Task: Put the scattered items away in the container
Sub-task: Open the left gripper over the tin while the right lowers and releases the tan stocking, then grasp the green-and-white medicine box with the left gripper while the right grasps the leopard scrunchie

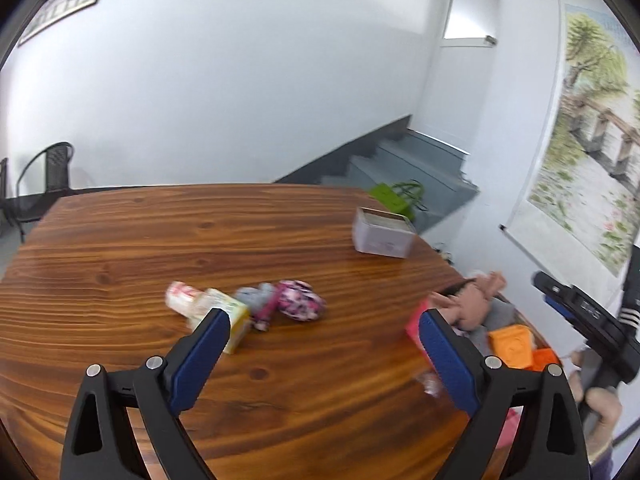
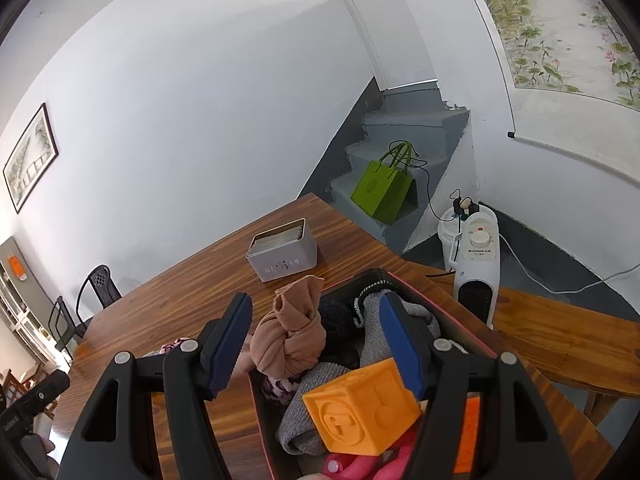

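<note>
Left claw point(image 1: 324, 334): released; the blue pads are set wide apart and nothing is seen between them.
Right claw point(image 2: 316, 332): released; the pads are spread and no pad is pressed on any item.
Worktop point(image 1: 160, 232): brown wood grain; both claws are held above it, angled downward.
Container point(image 2: 472, 334): a dark box with a red rim, located directly below and ahead of the right claw; in the left wrist view it is seen just beyond the left claw's right finger.
Container contents: a knotted tan cloth point(image 2: 290, 340) is seen between the right claw's fingers, leaning over the container's near wall; grey knit fabric point(image 2: 304, 412), an orange cube point(image 2: 360, 408) and a pink item point(image 2: 360, 466) are seen below the right finger.
Scattered items: a pale packet point(image 1: 182, 296), a yellow-green carton point(image 1: 230, 316), a grey bundle point(image 1: 252, 296) and a pink patterned bundle point(image 1: 300, 300) are laid in a row on the worktop, just ahead of the left claw's left finger, well apart from the container. Detail is blurred.
Grey tin point(image 1: 382, 234): placed far ahead of both claws, near the worktop's far edge.
</note>
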A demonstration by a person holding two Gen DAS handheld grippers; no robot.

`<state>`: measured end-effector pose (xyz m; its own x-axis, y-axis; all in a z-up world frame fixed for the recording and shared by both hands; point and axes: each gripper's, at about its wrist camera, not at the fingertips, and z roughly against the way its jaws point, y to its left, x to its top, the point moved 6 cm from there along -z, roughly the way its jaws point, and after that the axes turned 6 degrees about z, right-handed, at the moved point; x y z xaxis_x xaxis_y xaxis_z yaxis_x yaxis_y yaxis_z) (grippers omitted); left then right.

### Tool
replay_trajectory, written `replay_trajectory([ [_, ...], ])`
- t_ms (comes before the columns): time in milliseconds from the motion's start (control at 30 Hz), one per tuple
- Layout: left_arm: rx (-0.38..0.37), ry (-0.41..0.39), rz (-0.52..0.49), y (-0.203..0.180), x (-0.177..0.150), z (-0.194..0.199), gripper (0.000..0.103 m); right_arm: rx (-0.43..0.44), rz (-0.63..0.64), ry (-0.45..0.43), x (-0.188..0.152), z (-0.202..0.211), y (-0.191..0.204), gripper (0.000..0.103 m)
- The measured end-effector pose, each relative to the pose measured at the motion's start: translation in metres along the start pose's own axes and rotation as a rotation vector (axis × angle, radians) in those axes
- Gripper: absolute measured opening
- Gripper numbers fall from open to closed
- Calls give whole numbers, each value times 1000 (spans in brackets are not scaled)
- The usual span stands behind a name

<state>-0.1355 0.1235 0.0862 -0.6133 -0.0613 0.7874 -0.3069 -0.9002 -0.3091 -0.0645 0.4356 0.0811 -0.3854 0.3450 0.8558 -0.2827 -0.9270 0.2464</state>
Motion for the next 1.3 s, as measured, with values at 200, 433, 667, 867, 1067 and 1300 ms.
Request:
replay_trajectory([
  [200,48,1,77,45,7,-4,97,17,52,-18,-8,9,25,72],
  [433,100,51,86,75,-5,-32,97,68,106,-40,-17,23,57,73],
  [667,134,107,35,88,-23,-68,97,95,206,7,-43,15,88,73],
  [867,158,133,-14,95,-24,-89,97,110,300,47,-64,5,111,73],
  [1067,150,159,-57,97,-20,-112,97,113,368,70,-77,-2,122,73],
  [1300,146,195,-95,101,-17,-139,97,118,399,117,-91,-14,127,73],
])
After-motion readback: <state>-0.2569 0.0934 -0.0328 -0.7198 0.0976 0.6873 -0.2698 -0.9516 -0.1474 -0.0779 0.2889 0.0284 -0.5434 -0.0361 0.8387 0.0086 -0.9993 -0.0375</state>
